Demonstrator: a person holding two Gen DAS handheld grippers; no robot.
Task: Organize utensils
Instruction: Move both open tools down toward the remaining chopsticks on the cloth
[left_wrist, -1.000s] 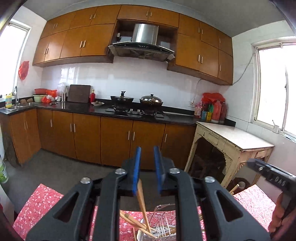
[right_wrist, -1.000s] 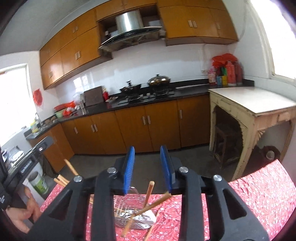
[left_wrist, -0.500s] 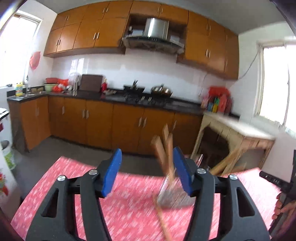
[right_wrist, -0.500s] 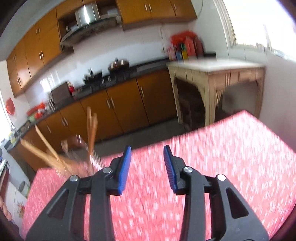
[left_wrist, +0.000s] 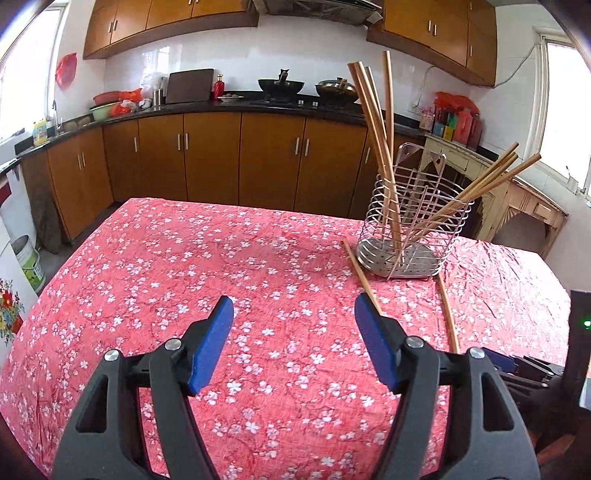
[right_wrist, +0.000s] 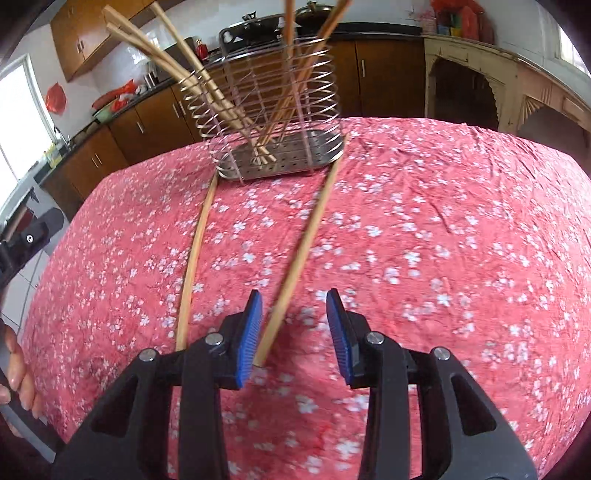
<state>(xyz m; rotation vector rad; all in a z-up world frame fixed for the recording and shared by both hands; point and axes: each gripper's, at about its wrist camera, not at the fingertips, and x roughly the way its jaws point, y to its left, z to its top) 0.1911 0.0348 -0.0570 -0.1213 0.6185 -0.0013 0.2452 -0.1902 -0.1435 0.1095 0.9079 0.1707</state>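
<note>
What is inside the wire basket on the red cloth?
The wire basket holds only wooden chopsticks, leaning out both ways. Their tips rest on its perforated floor; nothing else shows through the wires.

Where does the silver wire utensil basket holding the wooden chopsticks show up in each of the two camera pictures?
Left wrist view: the silver wire utensil basket stands right of centre, on the far side of the red flowered tablecloth.
Right wrist view: the basket stands at top centre, straight ahead of the gripper.
Shared landmark: two loose wooden chopsticks lying on the cloth, running from the basket's base toward the cameras.
</note>
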